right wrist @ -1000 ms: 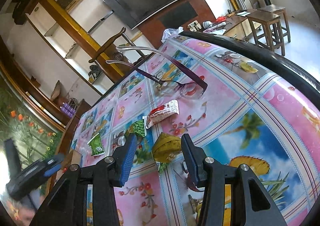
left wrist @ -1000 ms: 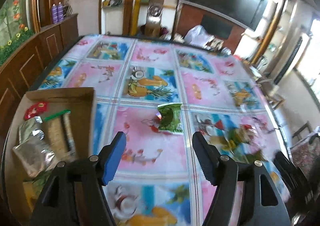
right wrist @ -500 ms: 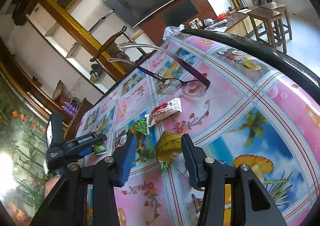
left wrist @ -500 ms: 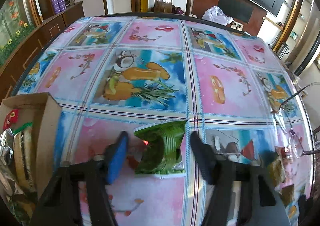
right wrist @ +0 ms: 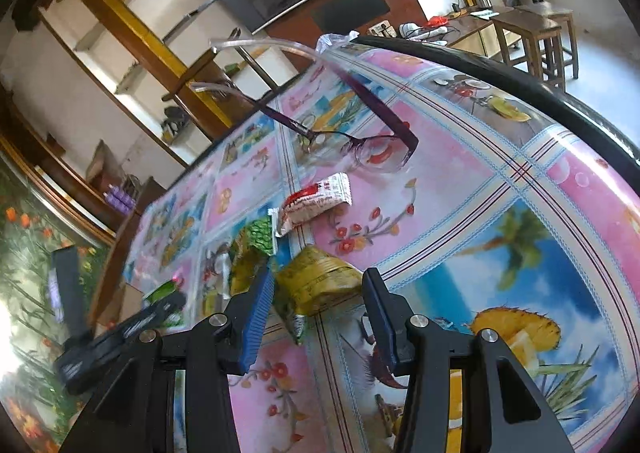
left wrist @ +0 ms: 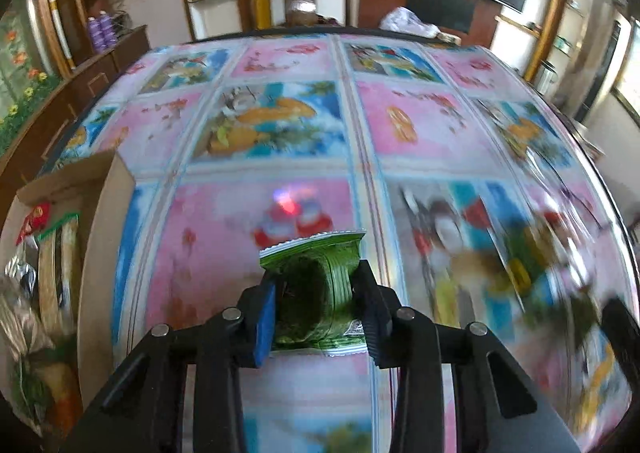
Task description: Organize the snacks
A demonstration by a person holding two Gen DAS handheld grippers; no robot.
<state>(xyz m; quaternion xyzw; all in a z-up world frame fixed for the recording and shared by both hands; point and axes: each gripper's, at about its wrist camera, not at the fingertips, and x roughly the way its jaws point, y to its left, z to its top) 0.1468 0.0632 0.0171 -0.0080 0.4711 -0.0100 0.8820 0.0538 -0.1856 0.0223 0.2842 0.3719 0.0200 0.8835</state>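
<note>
Now that your left gripper (left wrist: 316, 309) has closed in from a second ago, when its jaws stood wide and short of the green packet (left wrist: 314, 285), you have that packet pinched between both pads, its crimped top sticking out ahead at 12 o'clock. It seems raised off the tablecloth (left wrist: 420, 125), though blur makes that uncertain. That likely settles the pick; what remains is the carry to the box (left wrist: 102, 213) at 9 o'clock, which already holds several snacks.

Your right gripper (right wrist: 316, 305) has hardly moved. Its jaws are spread with nothing between the pads, and the yellow packet (right wrist: 320, 281) lies on the cloth just ahead of them, so it looks like the next pick.

Beyond it, at 12 o'clock in the right view, lie a green sachet (right wrist: 260, 233) and a red-and-white packet (right wrist: 316, 201), touching or nearly so. Farther on at 1 o'clock sit the glasses (right wrist: 360, 149), temples raised. Keep clear of them; they are near the red-and-white packet.

For your left hand, the near wall of the box is the one thing to clear on the way in.
</note>
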